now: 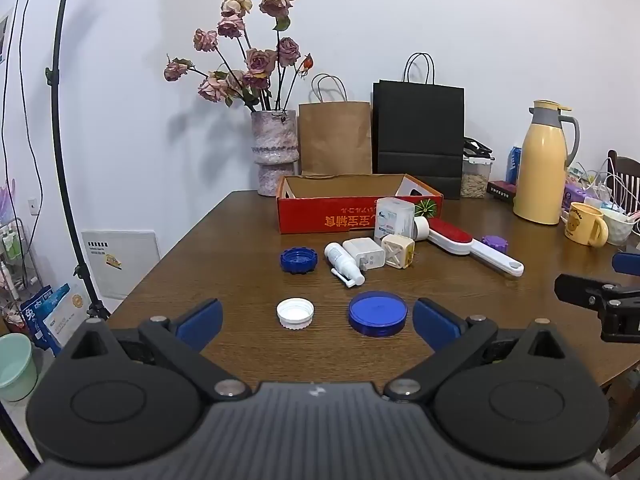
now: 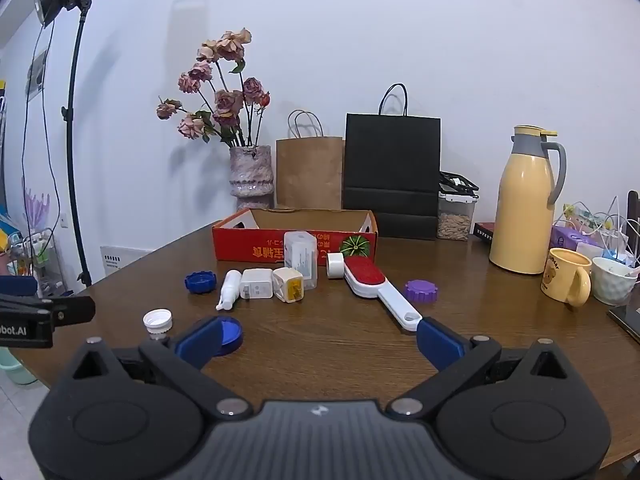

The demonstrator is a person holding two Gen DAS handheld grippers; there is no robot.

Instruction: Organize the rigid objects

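Small rigid objects lie on a brown wooden table (image 1: 240,240) before an open red cardboard box (image 1: 320,216): a white cap (image 1: 295,313), a blue round lid (image 1: 377,313), a blue ridged cap (image 1: 298,260), a white spray bottle (image 1: 343,264), a white charger (image 1: 364,253), a cream cube plug (image 1: 397,250), a clear box (image 1: 394,217), a red lint brush (image 1: 468,245) and a purple cap (image 1: 494,243). My left gripper (image 1: 316,322) is open and empty, just short of the white cap and blue lid. My right gripper (image 2: 320,340) is open and empty, near the brush handle (image 2: 400,308).
A vase of dried roses (image 1: 276,152), a brown bag (image 1: 335,138) and a black bag (image 1: 418,128) stand behind the box. A yellow thermos (image 1: 540,164), a yellow mug (image 1: 585,224) and clutter sit at the right. A light stand (image 1: 60,140) rises at the left.
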